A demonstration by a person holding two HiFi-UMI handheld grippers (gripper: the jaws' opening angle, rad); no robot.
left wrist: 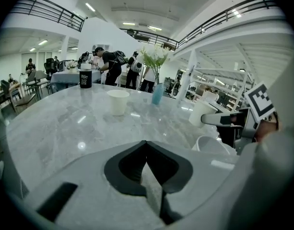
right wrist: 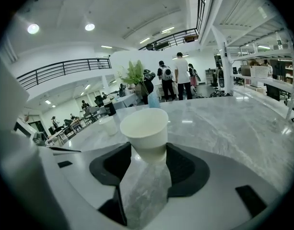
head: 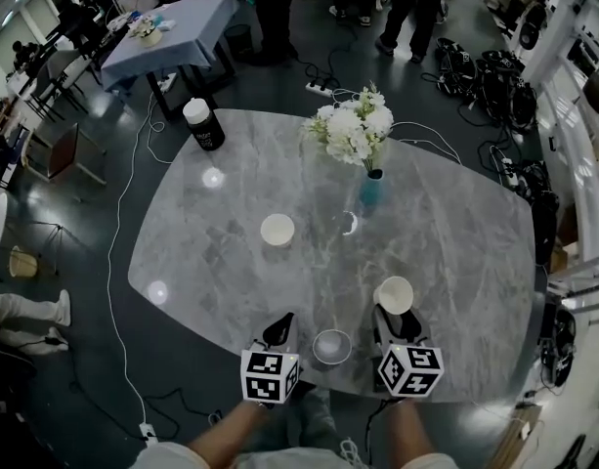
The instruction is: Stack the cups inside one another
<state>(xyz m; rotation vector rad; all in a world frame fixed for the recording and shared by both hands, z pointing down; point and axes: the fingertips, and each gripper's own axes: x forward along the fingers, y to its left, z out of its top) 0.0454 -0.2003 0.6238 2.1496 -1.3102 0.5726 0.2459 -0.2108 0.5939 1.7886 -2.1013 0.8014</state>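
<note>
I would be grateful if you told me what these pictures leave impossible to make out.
Canister label: too small, head view and left gripper view.
Bright crescent beside the vase: too small, head view; object or reflection unclear.
Near cup: lower part hidden behind the left claw, left gripper view.

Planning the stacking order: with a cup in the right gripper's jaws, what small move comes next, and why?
I'd guess: carry the right gripper sideways toward the left gripper until its held cup hangs above the near cup between them. That cup stands upright, open and closest; the left gripper is shut and empty.
</note>
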